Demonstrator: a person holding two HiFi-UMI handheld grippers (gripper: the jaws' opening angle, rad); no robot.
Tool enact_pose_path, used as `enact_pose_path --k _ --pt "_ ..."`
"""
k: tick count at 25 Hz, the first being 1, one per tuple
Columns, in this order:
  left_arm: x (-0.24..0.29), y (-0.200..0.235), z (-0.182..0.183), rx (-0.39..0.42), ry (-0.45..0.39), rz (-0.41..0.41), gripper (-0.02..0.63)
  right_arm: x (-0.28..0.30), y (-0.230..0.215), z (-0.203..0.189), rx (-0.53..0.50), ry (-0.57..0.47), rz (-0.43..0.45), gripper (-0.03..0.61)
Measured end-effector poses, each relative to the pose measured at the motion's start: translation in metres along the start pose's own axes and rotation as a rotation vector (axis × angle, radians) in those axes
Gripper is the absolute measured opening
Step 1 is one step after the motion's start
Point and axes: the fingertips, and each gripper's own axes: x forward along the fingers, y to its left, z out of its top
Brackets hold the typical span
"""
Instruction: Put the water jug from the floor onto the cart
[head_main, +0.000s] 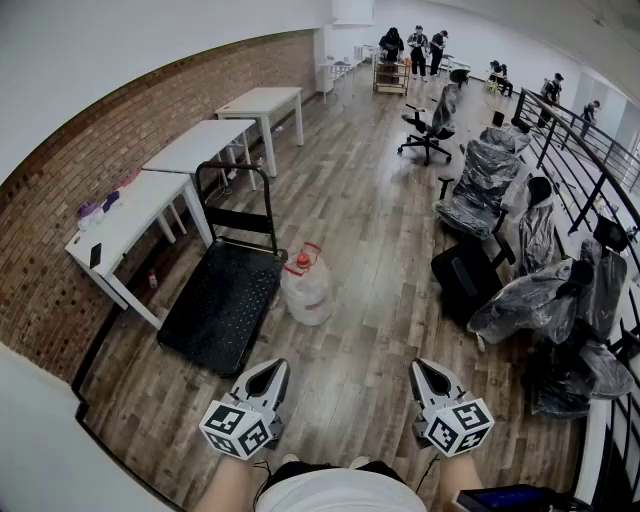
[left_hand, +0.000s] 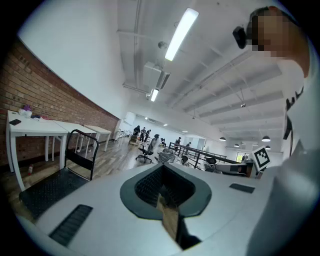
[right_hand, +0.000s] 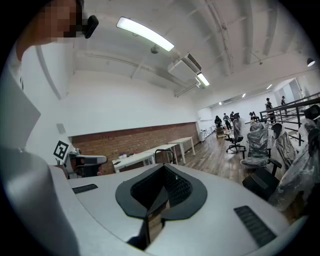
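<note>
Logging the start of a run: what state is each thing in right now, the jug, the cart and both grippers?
Clear plastic water jug with red cap: upright on the wooden floor, capped, beside the cart, unheld.
Black flat platform cart: handle upright, jug not on it.
Left gripper: shut, empty.
Right gripper: shut, empty.

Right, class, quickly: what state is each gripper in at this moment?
Left gripper: closed, holding nothing.
Right gripper: closed, holding nothing.
</note>
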Motion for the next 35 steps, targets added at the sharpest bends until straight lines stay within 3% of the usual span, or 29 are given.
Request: enact_pose_path --k 14,20,26,35 --pt "0.03 -0.024 -0.024 0.008 0.046 0.056 -0.002 -0.003 -0.052 -0.033 0.04 0.068 0.037 0.002" --pt "0.067 -0.004 -0.03 -0.035 0.039 0.036 -0.002 0.004 -0.074 -0.035 0.038 0.105 -0.017 0.002" --pt "0.108 0.038 -0.02 -0.045 0.026 0.014 -0.002 0.043 -0.092 -0.031 0.03 0.126 -0.07 0.002" --pt "0.141 0.145 0.005 -0.077 -0.006 0.035 -0.002 0.173 -0.061 -0.012 -0.013 0.17 -0.026 0.002"
